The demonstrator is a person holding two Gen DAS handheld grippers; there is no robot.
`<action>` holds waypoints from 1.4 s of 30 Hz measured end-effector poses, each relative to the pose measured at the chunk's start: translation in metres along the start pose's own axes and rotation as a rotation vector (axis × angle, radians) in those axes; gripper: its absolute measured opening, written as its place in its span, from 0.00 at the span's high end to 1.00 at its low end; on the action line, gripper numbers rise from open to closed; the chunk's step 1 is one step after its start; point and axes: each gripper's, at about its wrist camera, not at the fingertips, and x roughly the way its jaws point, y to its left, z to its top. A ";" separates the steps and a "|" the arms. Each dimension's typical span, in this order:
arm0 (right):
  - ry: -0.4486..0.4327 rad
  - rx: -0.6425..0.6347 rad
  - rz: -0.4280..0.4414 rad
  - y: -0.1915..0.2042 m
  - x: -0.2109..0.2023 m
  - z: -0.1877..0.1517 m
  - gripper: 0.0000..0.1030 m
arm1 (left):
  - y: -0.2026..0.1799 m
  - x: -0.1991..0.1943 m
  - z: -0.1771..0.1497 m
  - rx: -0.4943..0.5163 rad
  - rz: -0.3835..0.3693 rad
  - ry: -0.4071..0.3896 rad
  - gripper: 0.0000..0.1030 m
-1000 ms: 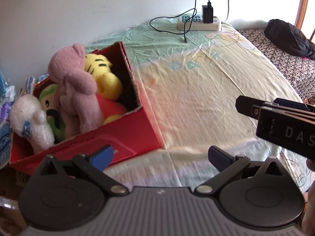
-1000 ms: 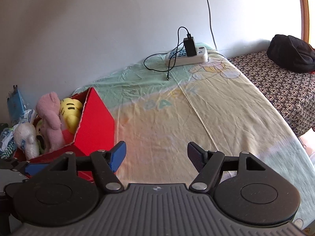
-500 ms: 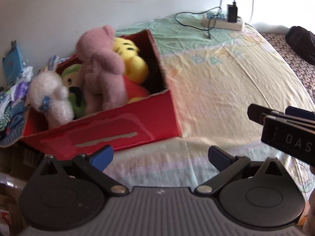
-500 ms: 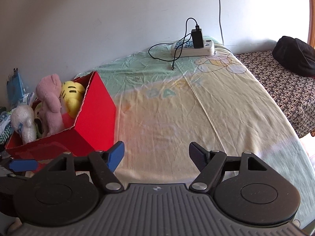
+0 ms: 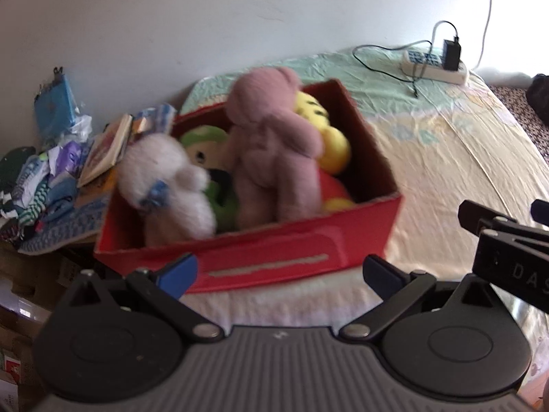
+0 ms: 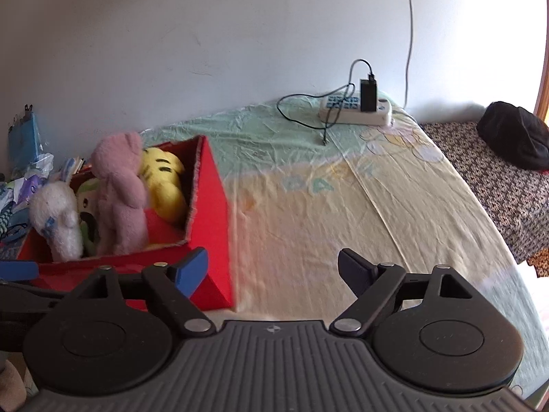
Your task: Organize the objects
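Right at the bed's near-left corner sits the red box (image 5: 295,240), its front wall just beyond the left gripper (image 5: 279,271), whose jaws stand wide with nothing between them. Packed inside are a pink plush (image 5: 274,144), a white plush (image 5: 164,178), a yellow plush (image 6: 164,182) and a green one (image 5: 206,140). Rightward, the right gripper (image 6: 272,269) hovers spread wide and empty over a broad open stretch of sheet (image 6: 360,206). A power strip (image 6: 357,110) lies by the white wall; dark clothing (image 6: 514,134) rests on patterned cloth far right. Left of the box, clutter (image 5: 51,171) crowds the edge.
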 end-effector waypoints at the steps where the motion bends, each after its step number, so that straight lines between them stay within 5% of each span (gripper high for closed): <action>1: -0.005 -0.002 0.003 0.006 -0.002 0.003 0.17 | 0.007 0.000 0.002 -0.002 0.007 -0.005 0.01; 21: -0.002 -0.005 -0.016 0.099 0.004 0.020 0.16 | 0.111 0.012 0.025 -0.081 0.110 -0.010 0.00; 42: -0.013 -0.007 0.021 0.123 0.034 0.015 0.25 | 0.121 0.062 0.026 -0.058 0.013 0.048 0.00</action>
